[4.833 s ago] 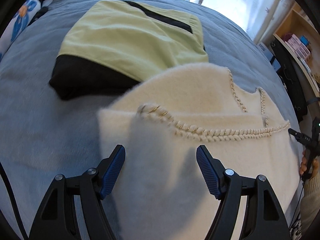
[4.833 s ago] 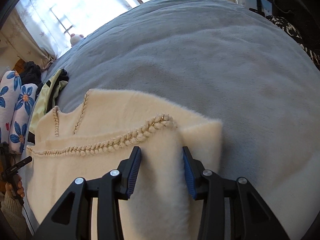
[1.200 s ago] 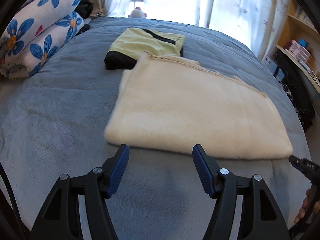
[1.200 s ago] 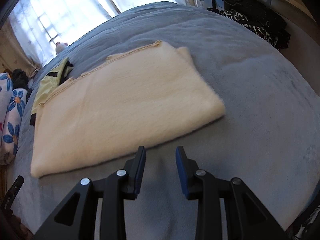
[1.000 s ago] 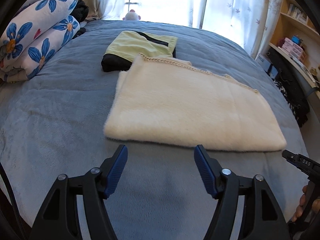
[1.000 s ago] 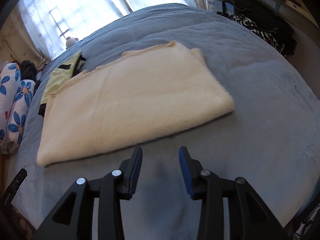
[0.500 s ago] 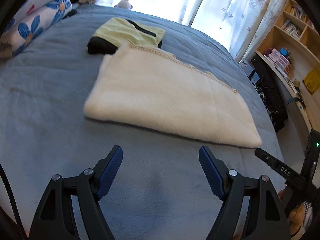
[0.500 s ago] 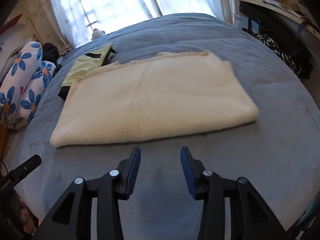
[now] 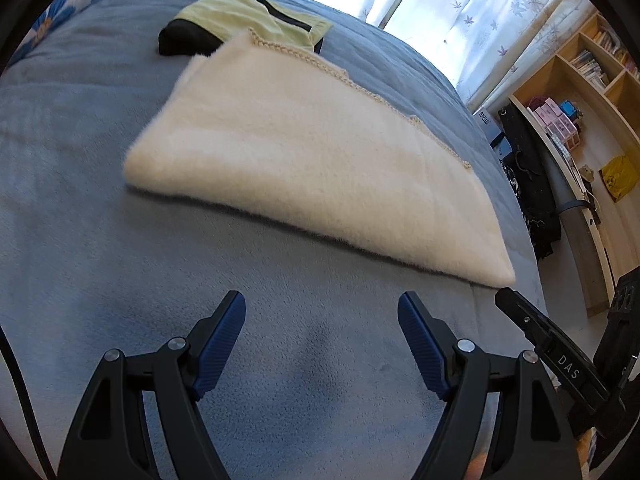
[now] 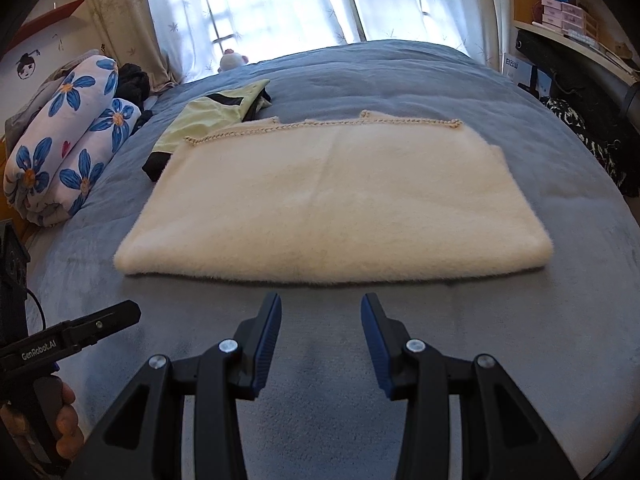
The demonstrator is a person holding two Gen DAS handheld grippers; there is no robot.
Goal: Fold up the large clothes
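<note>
The cream fleecy garment (image 10: 332, 196) lies folded flat on the blue bed (image 10: 400, 380). It looks soft, thick and floppy; pinch the near corners. Left claw (image 9: 322, 340) and right claw (image 10: 321, 338) hover spread, empty.

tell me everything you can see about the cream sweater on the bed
The cream sweater looks soft and fuzzy, like plush knit. It is folded into a flat, wide rectangle with a rounded fold along the near edge. A braided trim runs along its far edge. It lies flat on the blue-grey blanket, and its far left corner overlaps a folded yellow-green and black garment. Neither gripper touches it: the left gripper and right gripper are open, short of its near edge.
</note>
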